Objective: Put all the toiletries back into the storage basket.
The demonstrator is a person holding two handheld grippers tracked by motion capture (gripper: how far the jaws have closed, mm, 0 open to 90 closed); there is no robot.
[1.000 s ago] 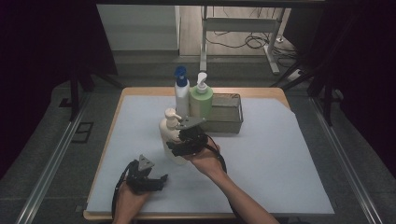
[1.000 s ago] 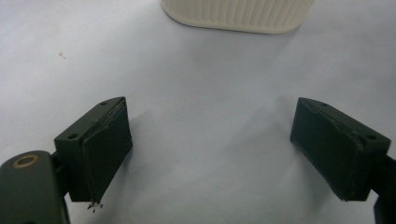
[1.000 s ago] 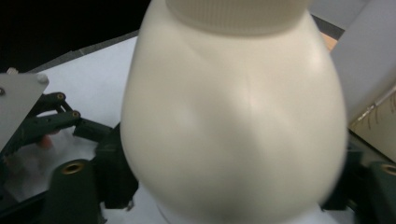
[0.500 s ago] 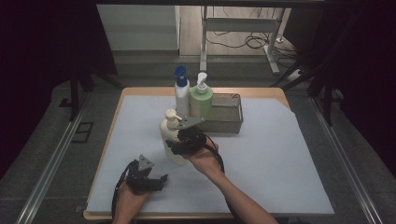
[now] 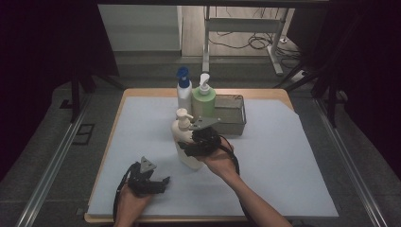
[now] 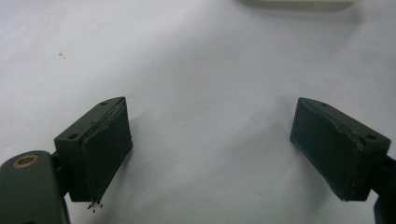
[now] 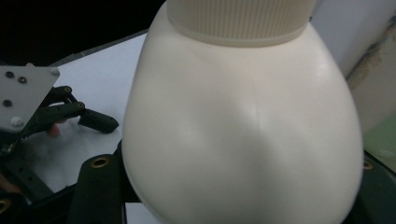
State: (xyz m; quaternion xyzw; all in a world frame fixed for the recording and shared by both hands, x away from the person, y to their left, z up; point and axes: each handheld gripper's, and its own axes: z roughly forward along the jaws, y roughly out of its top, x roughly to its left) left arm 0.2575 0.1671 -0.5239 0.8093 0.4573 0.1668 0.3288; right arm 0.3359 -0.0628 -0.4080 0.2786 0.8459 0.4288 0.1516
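Observation:
A cream pump bottle (image 5: 182,128) stands left of the table's middle, and its rounded body (image 7: 243,121) looms close in the right gripper view. My right gripper (image 5: 194,147) comes at it from the right. Its jaws have just been closing and now press on the bottle's sides, which sit between them. My left gripper (image 5: 163,183) rests low near the front left edge. In the left gripper view its jaws (image 6: 210,154) stand wide open over the bare mat, with nothing between them.
A white bottle with a blue cap (image 5: 183,90) and a green pump bottle (image 5: 204,100) stand behind the cream one. A metal tray (image 5: 232,124) sits beside them. A pale blue mat (image 5: 293,156) covers the wooden table.
My right gripper has closed on the cream bottle and shifted slightly right and up with it. The left gripper has stayed where it was.

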